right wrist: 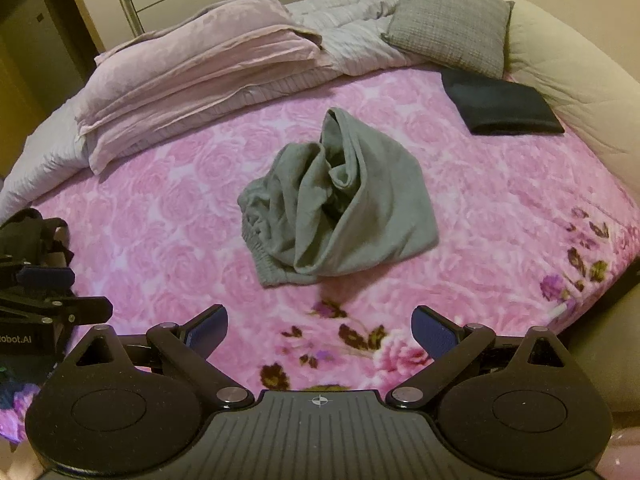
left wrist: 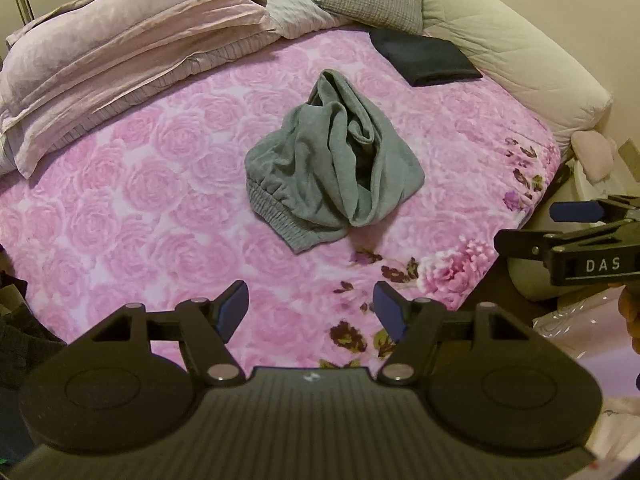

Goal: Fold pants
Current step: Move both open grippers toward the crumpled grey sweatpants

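Left wrist view: my left claw [left wrist: 310, 308] hangs released, nothing in it, and the crumpled pants [left wrist: 334, 170] lie dead ahead mid-bed [left wrist: 120, 200].

Right wrist view: right claw [right wrist: 320, 330] is released too; pants [right wrist: 340, 204] straight ahead, waistband end leftward, so I'd guess the left's nearer that.

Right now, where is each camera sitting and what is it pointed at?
Left wrist: sits on the left gripper, looking down at the grey pants on the pink bedspread; its own open fingers show, the right gripper at its right edge.
Right wrist: sits on the right gripper, facing the same pants; its open fingers show, the left gripper at its left edge.
Both share the pants, the folded dark garment and the grey pillow.
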A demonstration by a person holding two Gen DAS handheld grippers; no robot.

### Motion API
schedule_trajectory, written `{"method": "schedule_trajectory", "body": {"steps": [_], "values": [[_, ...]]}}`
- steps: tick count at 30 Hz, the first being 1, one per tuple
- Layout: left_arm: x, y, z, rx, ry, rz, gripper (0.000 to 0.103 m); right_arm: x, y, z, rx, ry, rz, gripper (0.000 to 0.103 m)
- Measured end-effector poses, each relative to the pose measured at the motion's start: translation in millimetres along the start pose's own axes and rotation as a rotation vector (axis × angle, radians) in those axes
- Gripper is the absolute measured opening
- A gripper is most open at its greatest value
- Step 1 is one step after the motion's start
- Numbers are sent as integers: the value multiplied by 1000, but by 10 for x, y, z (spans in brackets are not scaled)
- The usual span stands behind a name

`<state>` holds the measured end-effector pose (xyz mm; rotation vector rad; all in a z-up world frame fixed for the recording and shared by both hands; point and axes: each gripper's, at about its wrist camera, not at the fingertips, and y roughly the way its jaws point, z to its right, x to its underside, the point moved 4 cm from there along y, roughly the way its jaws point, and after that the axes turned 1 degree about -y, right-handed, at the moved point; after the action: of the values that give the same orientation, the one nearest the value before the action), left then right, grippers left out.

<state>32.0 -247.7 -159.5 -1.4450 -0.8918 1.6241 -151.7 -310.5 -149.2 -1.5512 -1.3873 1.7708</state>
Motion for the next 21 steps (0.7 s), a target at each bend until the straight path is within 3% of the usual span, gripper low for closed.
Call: {"method": "schedule_trajectory", "body": {"steps": [11,21], "values": [[-340,302,277,-53,-45,-20,65,-292,291,476,-56,-28,-28,96],[-920,928,730,-134,-160,-66,65,-828,704,1617,-107,-31,-75,96]]}}
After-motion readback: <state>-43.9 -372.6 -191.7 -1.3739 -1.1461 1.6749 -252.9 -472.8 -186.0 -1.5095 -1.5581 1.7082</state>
